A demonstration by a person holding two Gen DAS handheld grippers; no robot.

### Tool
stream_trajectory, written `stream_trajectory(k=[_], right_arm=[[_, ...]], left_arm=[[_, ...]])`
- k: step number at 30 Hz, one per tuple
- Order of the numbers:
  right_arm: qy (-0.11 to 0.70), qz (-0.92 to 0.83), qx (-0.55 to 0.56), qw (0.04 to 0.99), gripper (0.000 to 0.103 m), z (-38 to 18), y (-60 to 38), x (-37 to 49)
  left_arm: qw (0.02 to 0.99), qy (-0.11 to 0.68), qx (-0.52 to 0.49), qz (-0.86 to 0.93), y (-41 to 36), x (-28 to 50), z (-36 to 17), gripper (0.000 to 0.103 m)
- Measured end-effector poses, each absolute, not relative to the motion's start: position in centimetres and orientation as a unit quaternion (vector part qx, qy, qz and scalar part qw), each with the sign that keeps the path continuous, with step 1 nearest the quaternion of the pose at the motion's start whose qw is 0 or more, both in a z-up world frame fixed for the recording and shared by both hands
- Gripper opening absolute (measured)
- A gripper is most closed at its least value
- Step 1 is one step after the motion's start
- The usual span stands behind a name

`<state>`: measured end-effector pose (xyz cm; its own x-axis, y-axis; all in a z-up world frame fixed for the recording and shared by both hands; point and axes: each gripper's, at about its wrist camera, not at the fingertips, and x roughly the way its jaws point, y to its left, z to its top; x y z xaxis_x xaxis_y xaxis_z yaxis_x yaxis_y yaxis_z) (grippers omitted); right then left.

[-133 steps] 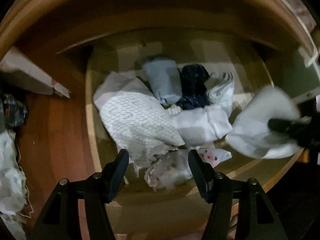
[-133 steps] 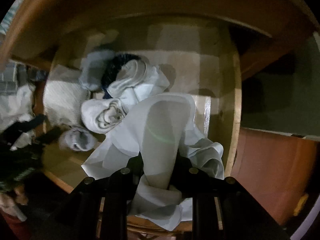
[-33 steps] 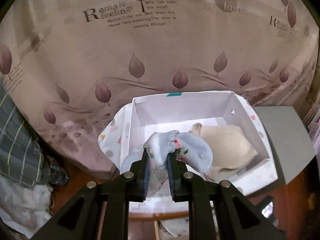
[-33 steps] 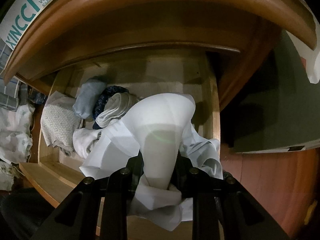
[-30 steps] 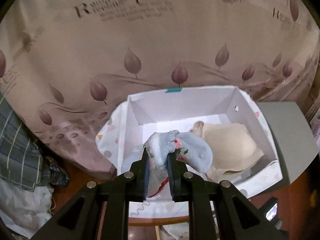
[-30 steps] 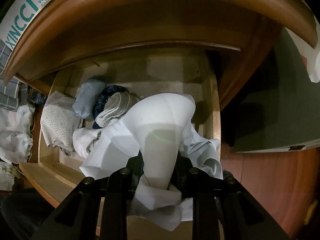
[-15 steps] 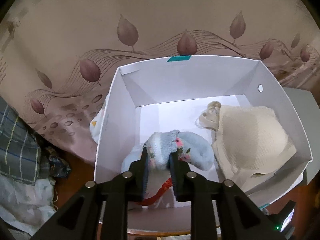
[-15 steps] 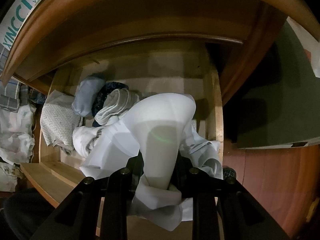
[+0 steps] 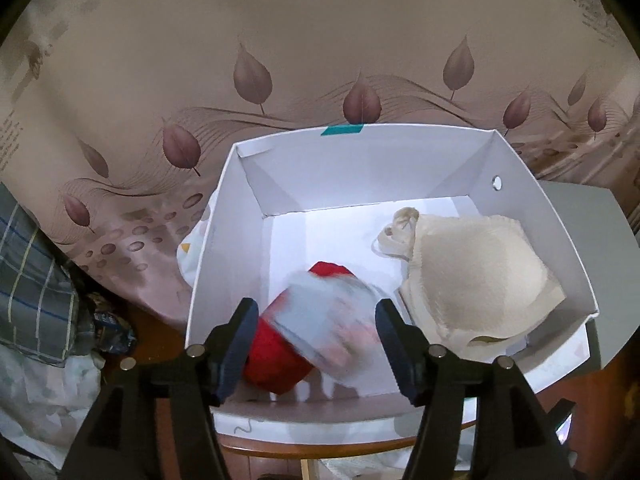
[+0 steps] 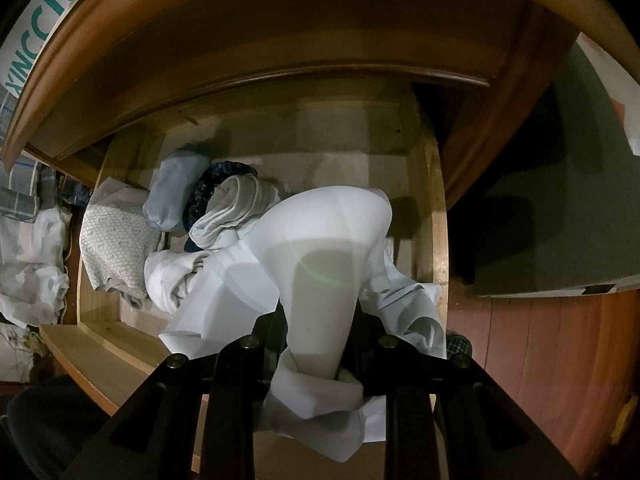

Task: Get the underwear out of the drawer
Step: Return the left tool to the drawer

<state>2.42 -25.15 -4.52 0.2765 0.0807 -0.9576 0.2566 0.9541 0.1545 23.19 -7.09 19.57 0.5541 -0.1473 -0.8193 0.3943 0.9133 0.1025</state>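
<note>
The pale blue underwear (image 9: 332, 320) with pink flecks shows as a motion-blurred bundle inside the white box (image 9: 224, 248), near its front left corner, on top of a red garment (image 9: 276, 356). It sits between the 2 fingers of the left claw (image 9: 316, 336), whose jaws are opening, and the pads stand clear of the cloth on both sides. A cream padded bra (image 9: 476, 276) fills the right side of the box, just beside the blue bundle. The box rests on a round wooden tabletop (image 9: 320, 446), with a leaf-printed curtain (image 9: 320, 48) behind it and plaid cloth (image 9: 28, 280) at the left.

The right claw (image 10: 316, 344) is clenched on a white garment (image 10: 320, 264), which drapes over the front right corner of the open wooden drawer (image 10: 434, 216). Toward the drawer's left side lie a rolled grey-blue piece (image 10: 176, 184), a dark navy piece (image 10: 208, 188), a rolled white piece (image 10: 236, 208), a crumpled white piece (image 10: 172, 276) and a white patterned cloth (image 10: 116, 244). The hanging white garment hides much of the drawer's front right part.
</note>
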Motion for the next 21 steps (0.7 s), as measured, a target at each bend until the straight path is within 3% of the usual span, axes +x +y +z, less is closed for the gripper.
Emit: stream_trajectory(k=[13, 21], right_arm=[[0.599, -0.053, 0.134, 0.788, 0.021, -4.5, -25.0, 2.5], [0.591, -0.053, 0.134, 0.793, 0.021, -4.1, -25.0, 2.4]], left_arm=[[0.890, 0.418, 0.109, -0.147, -4.0, 19.9, 22.6, 0.063], [0.907, 0.399, 0.103, -0.089, 1.3, 15.6, 19.9, 0.063]])
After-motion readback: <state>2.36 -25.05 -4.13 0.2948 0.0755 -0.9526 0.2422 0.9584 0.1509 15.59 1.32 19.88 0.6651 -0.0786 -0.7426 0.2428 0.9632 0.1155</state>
